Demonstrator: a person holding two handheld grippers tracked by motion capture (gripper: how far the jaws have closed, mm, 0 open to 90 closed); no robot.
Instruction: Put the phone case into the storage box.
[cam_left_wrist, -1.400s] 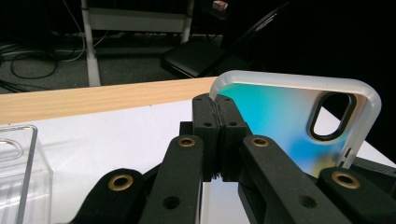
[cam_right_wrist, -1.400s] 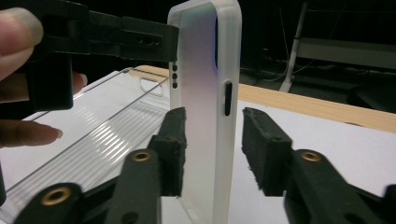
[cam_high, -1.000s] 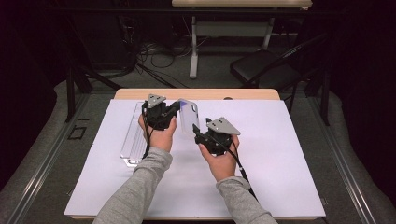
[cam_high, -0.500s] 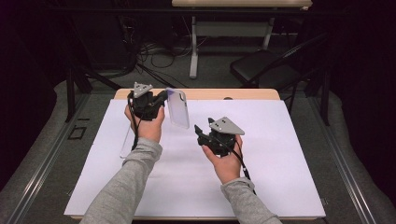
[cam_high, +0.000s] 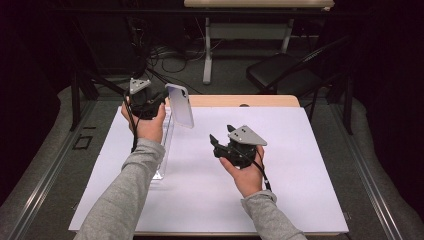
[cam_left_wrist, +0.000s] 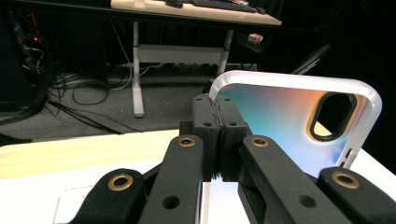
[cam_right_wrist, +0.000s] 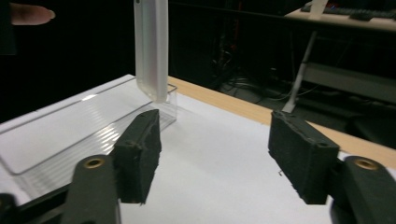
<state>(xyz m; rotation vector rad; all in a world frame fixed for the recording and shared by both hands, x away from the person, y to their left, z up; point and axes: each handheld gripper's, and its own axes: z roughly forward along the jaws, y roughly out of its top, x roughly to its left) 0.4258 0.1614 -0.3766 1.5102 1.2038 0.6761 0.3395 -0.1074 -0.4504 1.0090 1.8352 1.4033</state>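
Aloft, left gripper (cam_high: 159, 102) fingers (cam_left_wrist: 211, 135) clamp the phone case (cam_high: 179, 105) — right gripper (cam_high: 218, 144) agape.

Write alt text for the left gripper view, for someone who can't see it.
The left claw, jaws shut, pinches the edge of a white-rimmed phone case with a colourful inside and a camera cutout, held up above the white table. Behind are a dark floor with cables and a desk leg.

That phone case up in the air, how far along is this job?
Done: the phone case is out of the clear tray, pinched by its edge in the shut left gripper. In hand: it hangs above the table. Left: the right gripper, jaws just opening and empty, hasn't touched it.
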